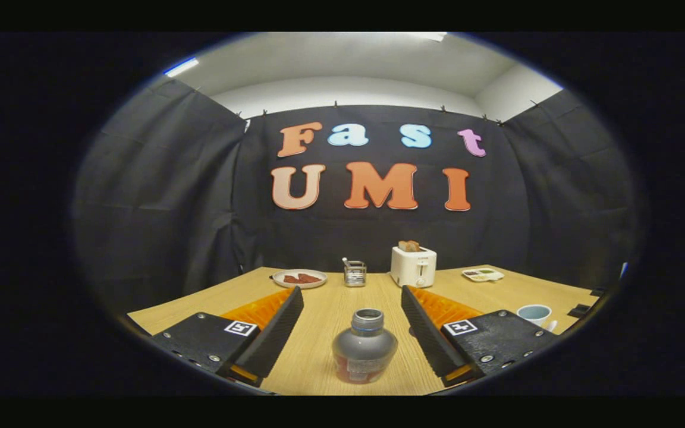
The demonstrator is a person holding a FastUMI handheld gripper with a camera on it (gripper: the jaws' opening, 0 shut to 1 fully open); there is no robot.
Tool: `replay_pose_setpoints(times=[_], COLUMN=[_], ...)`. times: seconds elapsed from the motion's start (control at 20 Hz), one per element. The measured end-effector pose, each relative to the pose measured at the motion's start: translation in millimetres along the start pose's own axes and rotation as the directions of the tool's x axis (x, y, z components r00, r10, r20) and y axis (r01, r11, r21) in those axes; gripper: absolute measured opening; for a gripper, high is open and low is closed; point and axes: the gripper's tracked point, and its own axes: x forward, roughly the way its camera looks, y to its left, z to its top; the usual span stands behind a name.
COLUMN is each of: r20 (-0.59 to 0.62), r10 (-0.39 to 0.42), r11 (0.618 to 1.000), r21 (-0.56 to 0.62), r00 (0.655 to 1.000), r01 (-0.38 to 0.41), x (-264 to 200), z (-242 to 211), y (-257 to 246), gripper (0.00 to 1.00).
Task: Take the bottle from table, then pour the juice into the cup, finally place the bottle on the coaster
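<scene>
Gripper (352, 297) spread wide on my feed, holding nothing; I see the bottle (364, 348) upright on the table (324, 309) between its fingers, untouched, cup (534, 313) off right

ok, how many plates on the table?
2: a round plate left of the wire holder, a small tray-like plate right of the toaster. The open claw's fingers may hide others.

A staged booth dressed as a breakfast kitchen: black cloth walls, a wooden desk (330, 309), a toaster (413, 266).
</scene>
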Motion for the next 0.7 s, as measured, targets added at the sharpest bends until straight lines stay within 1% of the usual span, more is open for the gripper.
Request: replay_pose_setpoints(times=[0.1,0.4,0.7], r20=[-0.025,-0.153,-0.233], r10=[0.005,0.0,0.012], r11=[1.0,1.0,1.0], r21=[0.004,0.01,0.005], r00=[1.0,0.988,0.972], r01=[-0.005,0.001,-0.011], x=[-1.6,-4.7,-7.7], z=[-17.3,-75.5,-116.8], y=[0.0,-4.3,-4.5], gripper=[0.98,0.98,0.97])
